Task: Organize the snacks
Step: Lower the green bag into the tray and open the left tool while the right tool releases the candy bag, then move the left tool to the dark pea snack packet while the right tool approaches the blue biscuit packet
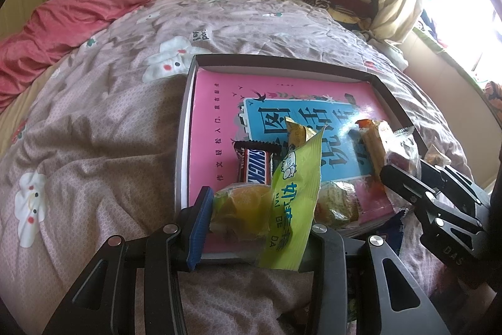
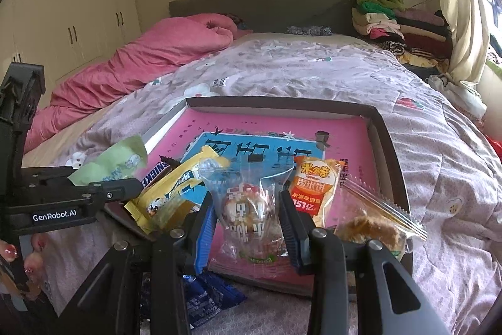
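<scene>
The left gripper [image 1: 257,225] is clamped on a green-wrapped pastry packet [image 1: 282,203] and the right gripper [image 2: 248,228] is clamped on a clear-wrapped cake packet [image 2: 251,209], both held at the near edge of the shallow box [image 2: 386,140]. Inside the box, on its pink-and-blue printed floor, lie a Snickers bar [image 1: 254,168], a yellow packet [image 2: 169,193] and an orange rice-cracker packet [image 2: 313,184]. This looks like the placing step: next, each packet needs a bare spot on the floor before release; the blue packet [image 2: 207,300] on the quilt [image 1: 94,131] still awaits collection.
</scene>
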